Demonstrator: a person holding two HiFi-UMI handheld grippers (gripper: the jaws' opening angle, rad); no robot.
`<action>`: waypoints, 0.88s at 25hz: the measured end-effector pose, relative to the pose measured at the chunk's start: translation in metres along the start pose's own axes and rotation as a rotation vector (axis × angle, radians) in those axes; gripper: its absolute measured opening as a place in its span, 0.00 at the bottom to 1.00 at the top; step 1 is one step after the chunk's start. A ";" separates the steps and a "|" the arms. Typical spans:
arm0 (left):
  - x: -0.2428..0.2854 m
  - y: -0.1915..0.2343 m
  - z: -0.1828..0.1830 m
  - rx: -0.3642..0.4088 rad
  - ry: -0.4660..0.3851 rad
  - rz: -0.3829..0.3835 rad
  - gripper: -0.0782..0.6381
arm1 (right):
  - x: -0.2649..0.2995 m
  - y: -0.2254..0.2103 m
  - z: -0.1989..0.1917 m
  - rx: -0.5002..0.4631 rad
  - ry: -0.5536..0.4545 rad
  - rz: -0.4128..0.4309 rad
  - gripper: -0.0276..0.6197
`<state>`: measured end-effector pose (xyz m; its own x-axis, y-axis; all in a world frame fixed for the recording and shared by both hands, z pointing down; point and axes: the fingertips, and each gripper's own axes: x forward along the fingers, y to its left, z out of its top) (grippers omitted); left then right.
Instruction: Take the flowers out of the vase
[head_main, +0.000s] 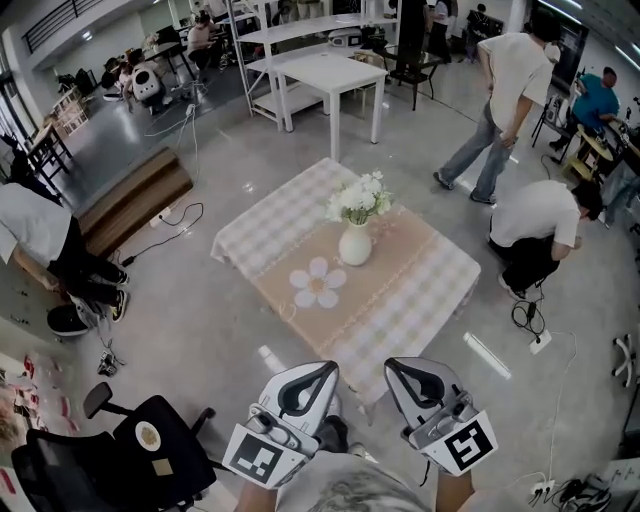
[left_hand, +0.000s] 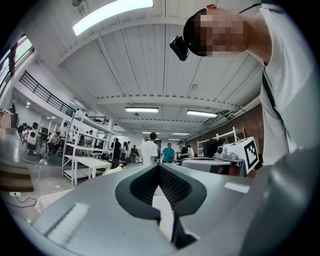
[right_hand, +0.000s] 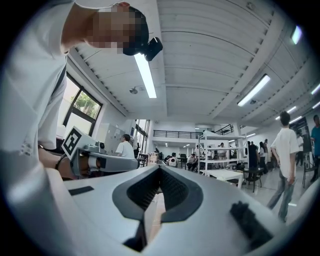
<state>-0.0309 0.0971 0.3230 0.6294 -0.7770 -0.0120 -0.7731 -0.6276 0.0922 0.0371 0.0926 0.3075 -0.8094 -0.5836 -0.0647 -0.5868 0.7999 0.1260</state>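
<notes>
Both your left gripper (head_main: 322, 368) and right gripper (head_main: 396, 365) have jaws pressed together, empty, well apart from the flowers (head_main: 360, 198) in the vase (head_main: 354, 246).

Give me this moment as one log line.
left gripper shut, empty | right gripper shut, empty | flowers untouched in vase on table

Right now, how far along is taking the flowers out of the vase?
Done: nothing; the white flowers stand in the round white vase on the checked-cloth table. In hand: nothing; the left gripper and right gripper are shut, empty, short of the table. Left: reach, grasp the flowers, lift them out.
</notes>
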 end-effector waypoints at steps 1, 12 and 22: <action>0.003 0.006 0.000 -0.003 0.001 -0.004 0.12 | 0.006 -0.003 -0.001 0.001 0.003 -0.005 0.07; 0.041 0.065 0.006 -0.015 -0.006 -0.069 0.12 | 0.062 -0.039 -0.008 -0.008 0.033 -0.061 0.07; 0.064 0.100 0.007 -0.041 -0.016 -0.122 0.12 | 0.089 -0.057 -0.013 -0.023 0.065 -0.119 0.07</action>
<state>-0.0687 -0.0154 0.3240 0.7166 -0.6962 -0.0417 -0.6870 -0.7149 0.1301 -0.0016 -0.0070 0.3075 -0.7309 -0.6823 -0.0166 -0.6770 0.7218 0.1440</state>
